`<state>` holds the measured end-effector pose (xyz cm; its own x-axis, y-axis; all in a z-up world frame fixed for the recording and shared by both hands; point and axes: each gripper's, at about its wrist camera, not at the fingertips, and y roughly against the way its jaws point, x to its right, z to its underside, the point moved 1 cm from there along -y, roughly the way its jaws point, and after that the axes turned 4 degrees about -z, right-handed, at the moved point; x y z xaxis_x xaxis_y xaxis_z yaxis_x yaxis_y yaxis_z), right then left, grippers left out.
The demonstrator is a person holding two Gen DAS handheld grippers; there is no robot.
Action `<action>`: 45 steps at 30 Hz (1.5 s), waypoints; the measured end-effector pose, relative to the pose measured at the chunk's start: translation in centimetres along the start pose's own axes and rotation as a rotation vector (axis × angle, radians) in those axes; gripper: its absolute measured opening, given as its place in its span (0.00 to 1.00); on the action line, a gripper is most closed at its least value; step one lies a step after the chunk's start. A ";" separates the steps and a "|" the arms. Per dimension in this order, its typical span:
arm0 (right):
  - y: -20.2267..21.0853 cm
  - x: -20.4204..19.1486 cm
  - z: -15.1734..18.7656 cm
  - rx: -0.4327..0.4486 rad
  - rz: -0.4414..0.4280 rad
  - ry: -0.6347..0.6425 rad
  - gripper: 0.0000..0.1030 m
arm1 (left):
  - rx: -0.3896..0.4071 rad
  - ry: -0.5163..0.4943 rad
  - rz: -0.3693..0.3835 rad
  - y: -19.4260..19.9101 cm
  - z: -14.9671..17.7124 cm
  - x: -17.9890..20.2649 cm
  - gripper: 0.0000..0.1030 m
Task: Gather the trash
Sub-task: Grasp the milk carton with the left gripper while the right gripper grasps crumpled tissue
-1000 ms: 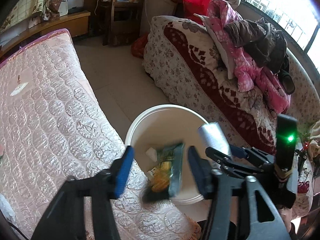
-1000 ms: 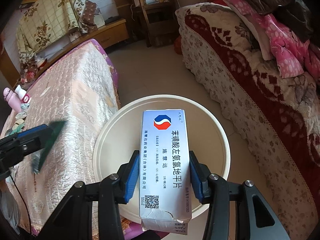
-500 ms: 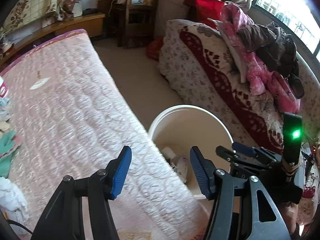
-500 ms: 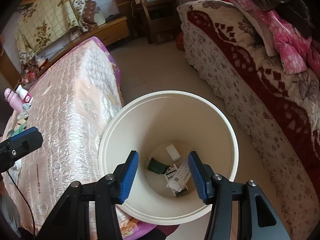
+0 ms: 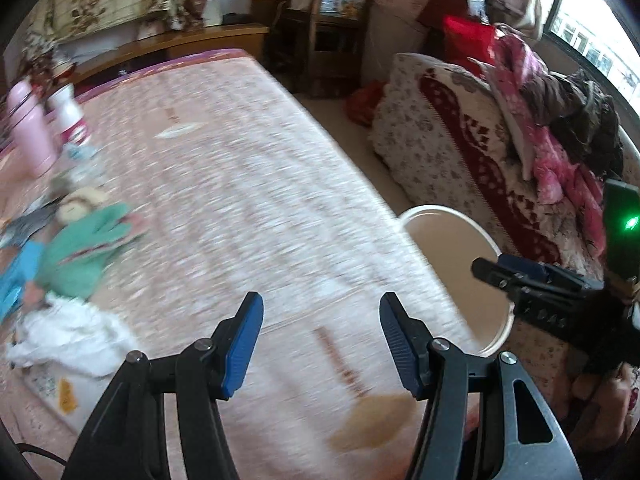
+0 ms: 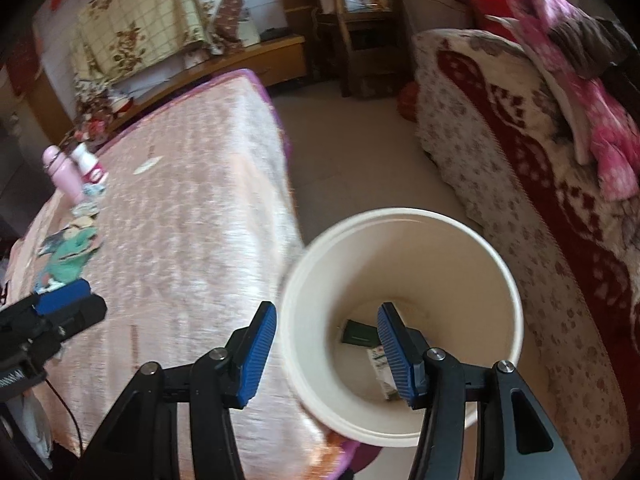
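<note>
Currently we hold the left hand-held gripper [image 5: 321, 342] with its blue pads spread apart and nothing between them, over the pink quilted bed [image 5: 224, 184]. Our right hand-held gripper [image 6: 326, 354] is likewise spread apart and empty; its left pad sits over the bed's edge, its right pad over the mouth of the white bucket [image 6: 404, 220].

The bucket stands on the floor just beside the bed's corner, between the bed and the floral sofa [image 6: 532, 184]. Inside, on the bottom, we see trash: a dark green packet [image 6: 358, 332] and a pale printed wrapper [image 6: 380, 364] partly hidden behind the right pad.

In the left wrist view the bucket [image 5: 440, 212] shows to the right of the bed, with the right hand-held gripper [image 5: 520, 276] reaching in front of it.

Further out on the bed, toward its left side, lie a crumpled white cloth or paper [image 5: 68, 336], a green item [image 5: 84, 252] and blue scraps [image 5: 18, 276]; motion blur keeps us from identifying them further. A pink bottle [image 5: 30, 132] and a white container [image 5: 68, 116] stand upright near the far left edge. Pink and dark clothes [image 5: 560, 128] are heaped on the sofa.
</note>
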<state>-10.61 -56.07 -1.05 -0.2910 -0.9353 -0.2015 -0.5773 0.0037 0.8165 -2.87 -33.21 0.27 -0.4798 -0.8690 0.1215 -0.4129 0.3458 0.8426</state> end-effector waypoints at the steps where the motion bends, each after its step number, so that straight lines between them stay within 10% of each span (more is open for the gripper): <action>1: -0.2 -1.1 -0.1 -0.004 -0.017 0.015 0.56 | -0.003 0.009 -0.008 0.1 0.3 -0.8 0.59; 19: -2.9 -16.5 1.3 -0.088 -0.208 0.245 0.56 | -0.086 0.317 -0.181 8.2 10.0 -21.9 0.59; 32: -5.3 -28.2 3.7 -0.192 -0.417 0.393 0.57 | -0.004 0.408 -0.276 14.6 12.7 -27.0 0.73; 45: -7.3 -39.7 6.9 -0.229 -0.542 0.575 0.61 | 0.001 0.495 -0.324 10.4 11.8 -31.8 0.73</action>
<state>-0.12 -16.53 -2.71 0.4555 -0.8220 -0.3418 -0.3374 -0.5147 0.7882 -1.05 2.18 -1.06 0.0895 -0.9921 0.0882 -0.4788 0.0348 0.8772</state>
